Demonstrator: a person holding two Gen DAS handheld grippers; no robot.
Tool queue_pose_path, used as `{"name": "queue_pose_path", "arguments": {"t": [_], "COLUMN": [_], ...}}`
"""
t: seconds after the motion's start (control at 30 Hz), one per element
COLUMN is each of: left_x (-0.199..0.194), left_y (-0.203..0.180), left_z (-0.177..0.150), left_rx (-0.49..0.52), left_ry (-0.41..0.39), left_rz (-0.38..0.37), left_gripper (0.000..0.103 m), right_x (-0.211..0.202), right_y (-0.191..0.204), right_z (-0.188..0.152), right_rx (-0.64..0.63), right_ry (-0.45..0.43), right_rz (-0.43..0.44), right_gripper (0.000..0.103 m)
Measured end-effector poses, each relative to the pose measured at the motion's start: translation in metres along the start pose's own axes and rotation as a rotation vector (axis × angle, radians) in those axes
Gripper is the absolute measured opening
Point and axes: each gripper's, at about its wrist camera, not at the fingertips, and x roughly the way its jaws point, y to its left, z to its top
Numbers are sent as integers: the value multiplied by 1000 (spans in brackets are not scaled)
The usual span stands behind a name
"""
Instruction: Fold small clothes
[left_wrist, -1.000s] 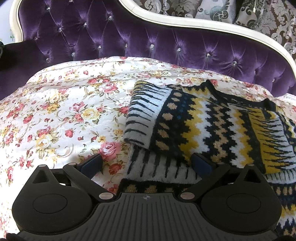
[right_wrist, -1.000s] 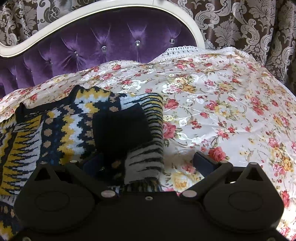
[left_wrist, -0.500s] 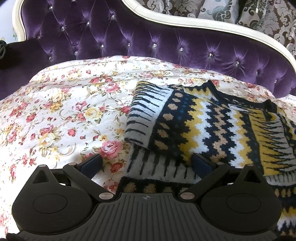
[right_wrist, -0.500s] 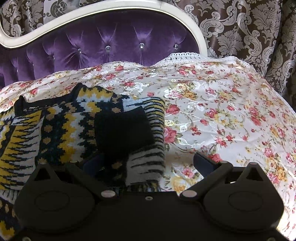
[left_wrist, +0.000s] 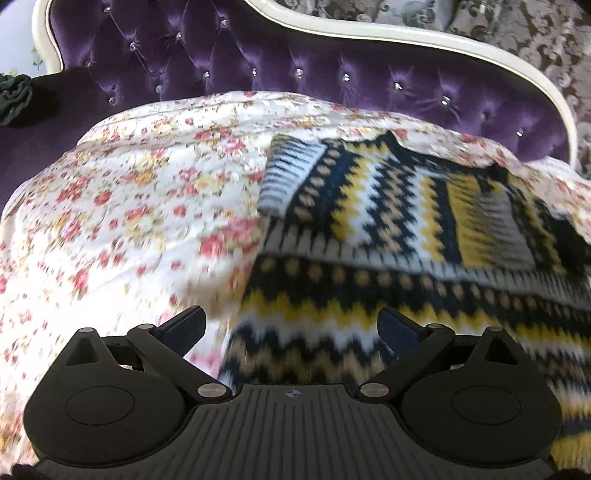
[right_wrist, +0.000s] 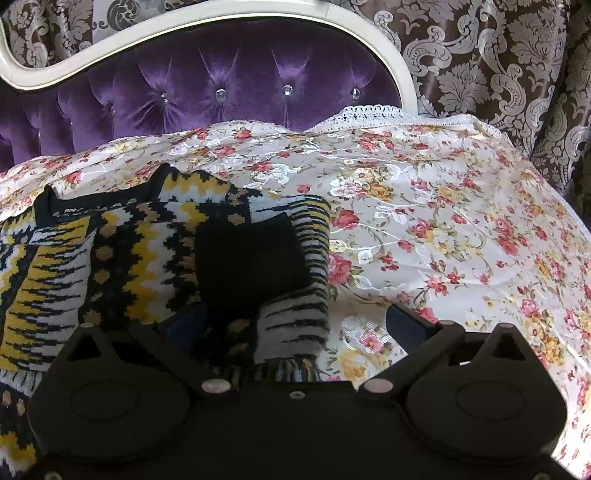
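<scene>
A small knitted sweater (left_wrist: 399, 221) with black, yellow and white zigzag bands lies on the floral bedspread (left_wrist: 129, 192), both sleeves folded in over the body. My left gripper (left_wrist: 291, 325) is open and empty, low over the sweater's left lower edge. In the right wrist view the sweater (right_wrist: 129, 251) lies left of centre, its black cuff (right_wrist: 251, 258) on top. My right gripper (right_wrist: 291, 325) is open and empty, with its fingers either side of the sweater's right edge.
A purple tufted headboard (left_wrist: 295, 74) with a white frame runs along the back. Patterned brown curtains (right_wrist: 498, 66) hang behind it. The bedspread's lace edge (right_wrist: 388, 110) and its right side drop off at the right.
My left gripper has pulled back and toward the sweater's bottom hem; the view is blurred from motion. My right gripper has barely moved. The sweater lies unchanged.
</scene>
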Motion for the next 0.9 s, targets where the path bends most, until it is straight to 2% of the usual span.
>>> {"name": "queue_pose_path", "arguments": {"t": [0.23,0.47,0.63,0.9], "left_x": [-41,-70,-86,-110], "left_y": [10,17,22,21], "left_z": [-28,-52,-66,-85], "left_rx": [-3,22,38,86], "left_ry": [-4,-12,-14,-38], "left_rz": [-54,-47,-62,-85], "left_gripper": [100,100,100,100], "right_x": [-18,-58,-99,-149], "right_y": [7,19,21,15], "right_z": [-3,-11,-37,-86], "right_rx": [-41,-81,-88,-139], "right_ry": [-2,-2,-10,2], "right_rz": [0,42,90,82], "right_gripper": [102,102,102,102]}}
